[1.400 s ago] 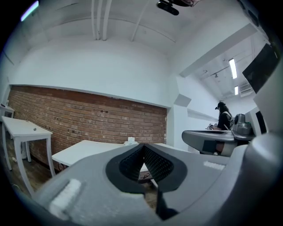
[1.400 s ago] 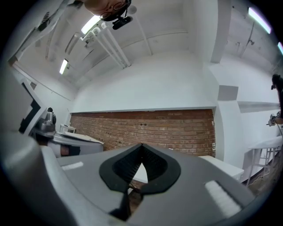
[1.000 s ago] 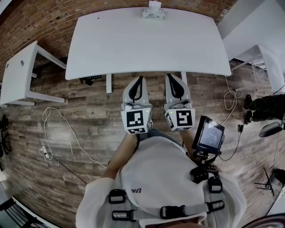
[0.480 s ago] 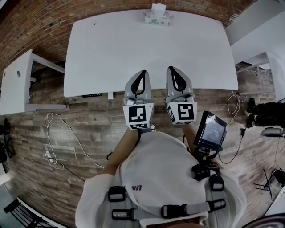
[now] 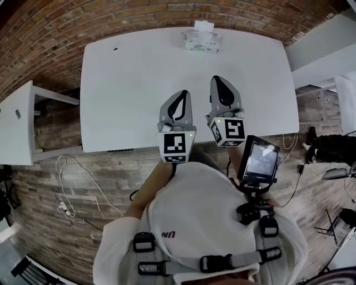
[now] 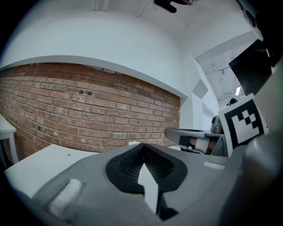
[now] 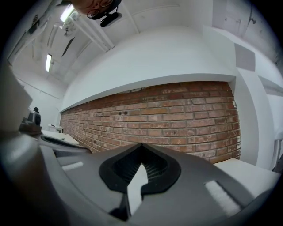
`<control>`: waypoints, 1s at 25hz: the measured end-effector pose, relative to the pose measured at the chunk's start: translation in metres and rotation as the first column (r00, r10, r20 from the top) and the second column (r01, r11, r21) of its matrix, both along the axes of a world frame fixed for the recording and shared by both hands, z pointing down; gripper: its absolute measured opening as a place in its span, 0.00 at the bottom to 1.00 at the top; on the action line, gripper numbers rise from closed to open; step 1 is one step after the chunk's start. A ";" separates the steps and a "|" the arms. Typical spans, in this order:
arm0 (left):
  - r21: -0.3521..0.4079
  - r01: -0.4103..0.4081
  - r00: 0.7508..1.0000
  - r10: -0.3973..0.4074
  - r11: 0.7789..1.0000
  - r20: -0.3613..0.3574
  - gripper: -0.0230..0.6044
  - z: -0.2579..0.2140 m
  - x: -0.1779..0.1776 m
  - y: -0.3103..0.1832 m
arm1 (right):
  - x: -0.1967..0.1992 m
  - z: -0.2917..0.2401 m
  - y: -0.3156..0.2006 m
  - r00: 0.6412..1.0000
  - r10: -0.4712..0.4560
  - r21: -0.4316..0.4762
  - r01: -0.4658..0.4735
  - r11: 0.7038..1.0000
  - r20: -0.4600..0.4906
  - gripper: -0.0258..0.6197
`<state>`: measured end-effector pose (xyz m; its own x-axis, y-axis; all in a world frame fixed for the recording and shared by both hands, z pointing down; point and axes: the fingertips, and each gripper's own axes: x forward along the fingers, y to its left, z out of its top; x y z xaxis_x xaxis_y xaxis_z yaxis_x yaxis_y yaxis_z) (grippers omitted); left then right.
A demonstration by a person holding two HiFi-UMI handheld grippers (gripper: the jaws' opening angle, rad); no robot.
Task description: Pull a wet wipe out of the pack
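A wet wipe pack point(image 5: 201, 40), white with green print and a wipe standing up from its top, lies at the far edge of the white table point(image 5: 122, 94). My left gripper point(image 5: 181, 92) and right gripper point(image 5: 221, 79) hover side by side over the near half of the table, pointing at the pack and well short of it. Both are shut with nothing between the jaws. In the left gripper view the left gripper point(image 6: 142, 148) has its pads meeting, and the right gripper point(image 7: 142, 148) looks the same in the right gripper view.
A brick wall point(image 5: 111, 16) rises behind the table. A small white side table point(image 5: 16, 128) stands to the left. Cables point(image 5: 72, 183) lie on the wooden floor. A screen point(image 5: 258, 161) hangs from the person's chest rig at the right.
Both grippers moved forward from over the floor, past the table's near edge, and now hang over the tabletop, closer to the pack. Both stayed shut.
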<state>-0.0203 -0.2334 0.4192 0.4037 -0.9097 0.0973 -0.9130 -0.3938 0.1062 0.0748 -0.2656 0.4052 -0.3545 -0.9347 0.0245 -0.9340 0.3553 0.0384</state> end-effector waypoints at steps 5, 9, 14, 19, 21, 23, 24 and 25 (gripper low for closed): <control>-0.028 -0.021 1.000 0.021 0.999 -0.005 0.04 0.007 0.002 -0.022 | 0.016 0.012 -0.059 0.999 0.030 -0.063 -0.029 0.998 0.016 0.05; -0.037 -0.012 1.000 0.012 0.999 0.001 0.04 0.010 0.003 -0.039 | 0.028 0.040 -0.112 1.000 0.022 -0.162 -0.021 0.987 0.006 0.16; -0.052 0.011 1.000 -0.010 0.999 0.016 0.04 0.013 0.001 -0.052 | 0.028 0.076 -0.168 1.000 -0.011 -0.274 0.005 0.962 -0.021 0.21; -0.076 0.036 0.999 -0.033 0.996 0.038 0.04 0.026 -0.005 -0.071 | 0.026 0.113 -0.227 0.999 -0.020 -0.377 0.005 0.926 -0.038 0.27; -0.084 0.046 0.998 -0.043 0.995 0.043 0.04 0.033 -0.007 -0.081 | 0.029 0.128 -0.245 0.998 -0.004 -0.402 -0.019 0.915 -0.056 0.28; -0.088 0.054 0.998 -0.050 0.995 0.046 0.04 0.034 -0.009 -0.083 | 0.036 0.138 -0.254 0.997 0.027 -0.429 -0.055 0.902 -0.071 0.28; -0.088 0.058 0.997 -0.054 0.994 0.046 0.04 0.033 -0.010 -0.082 | 0.039 0.142 -0.255 0.997 0.039 -0.446 -0.067 0.893 -0.072 0.28; -0.086 0.063 0.997 -0.059 0.994 0.045 0.04 0.032 -0.011 -0.081 | 0.041 0.145 -0.255 0.997 0.047 -0.462 -0.073 0.884 -0.067 0.28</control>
<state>-0.0316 -0.3146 0.4507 0.3414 -0.9198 0.1935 -0.9395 -0.3280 0.0986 0.1155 -0.5208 0.5506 -0.2845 -0.8311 0.4778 -0.9552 0.2882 -0.0674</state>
